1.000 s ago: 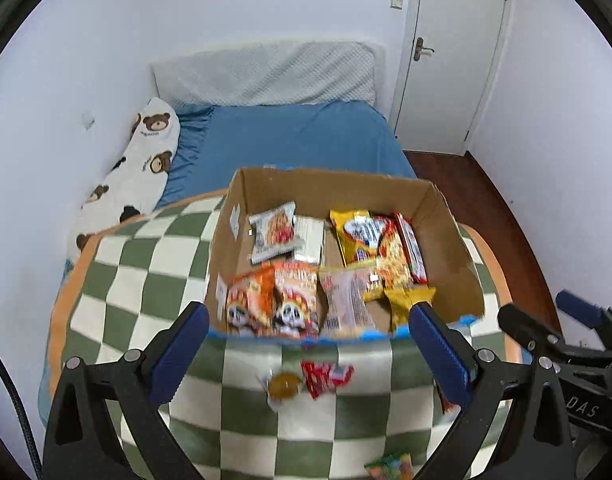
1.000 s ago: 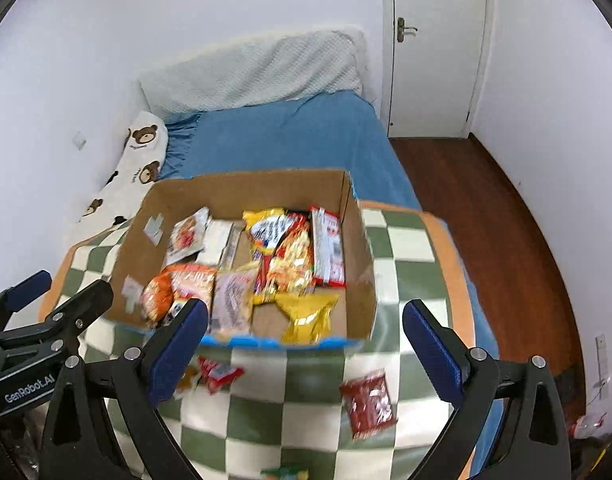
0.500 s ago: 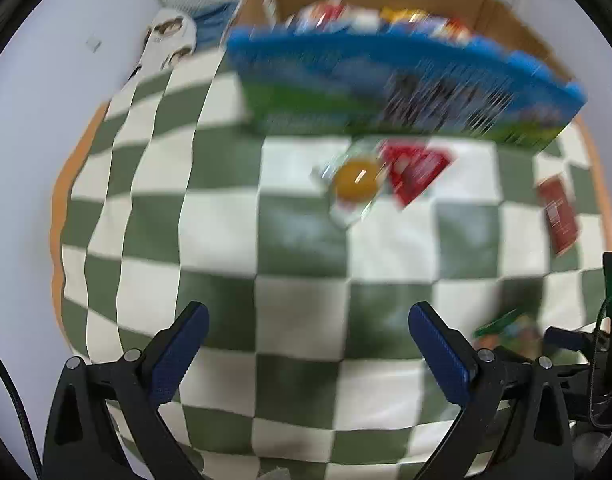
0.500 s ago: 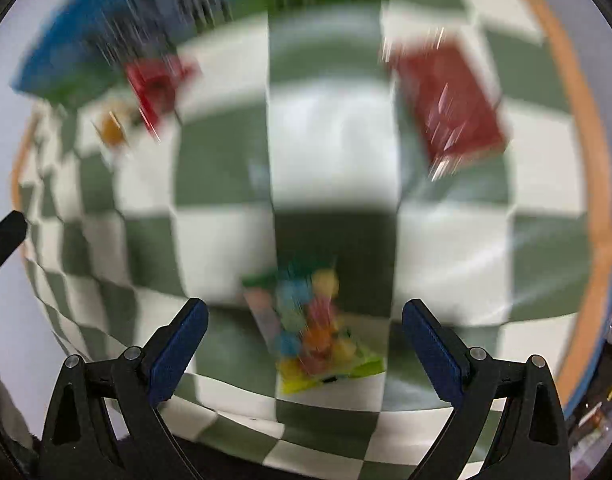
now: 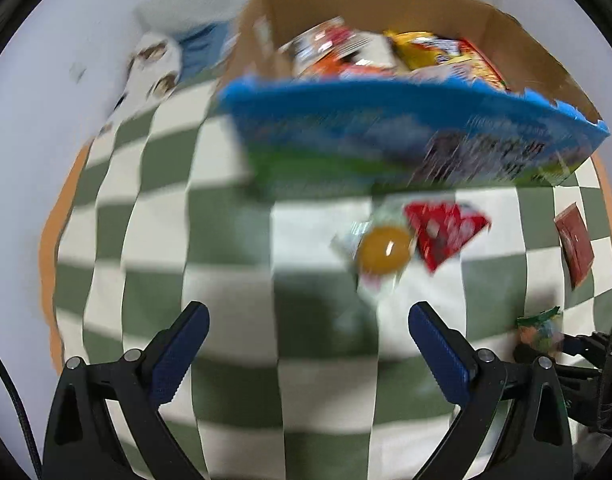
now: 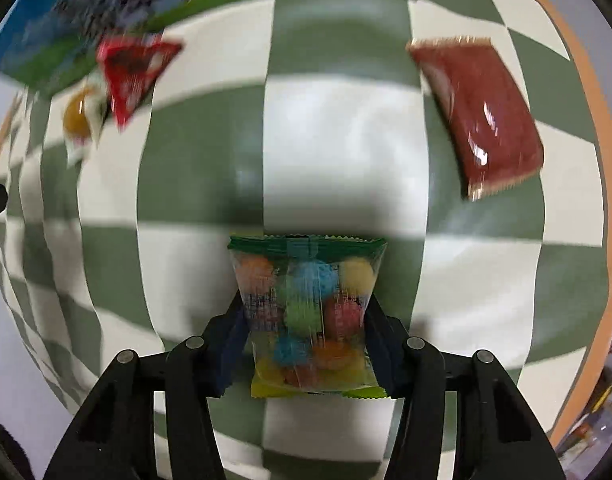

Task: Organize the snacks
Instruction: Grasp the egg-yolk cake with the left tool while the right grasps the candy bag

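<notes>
On checkered cloth (image 6: 338,152): right gripper (image 6: 306,344) closing on candy bag (image 6: 306,312), label unreadable; left gripper (image 5: 306,344) wide, empty.

Black angular left claw (image 5: 308,350) frame, ribbed blue pads (image 5: 440,356), silver screws, thin black cable; right claw (image 6: 304,334) alike.

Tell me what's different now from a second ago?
Both grippers dropped from looking over the box to close above the checked cloth. The right gripper, wide open before, is closing on the bag of colourful candy balls. The left gripper is still open and empty. The other loose packets haven't moved.
</notes>
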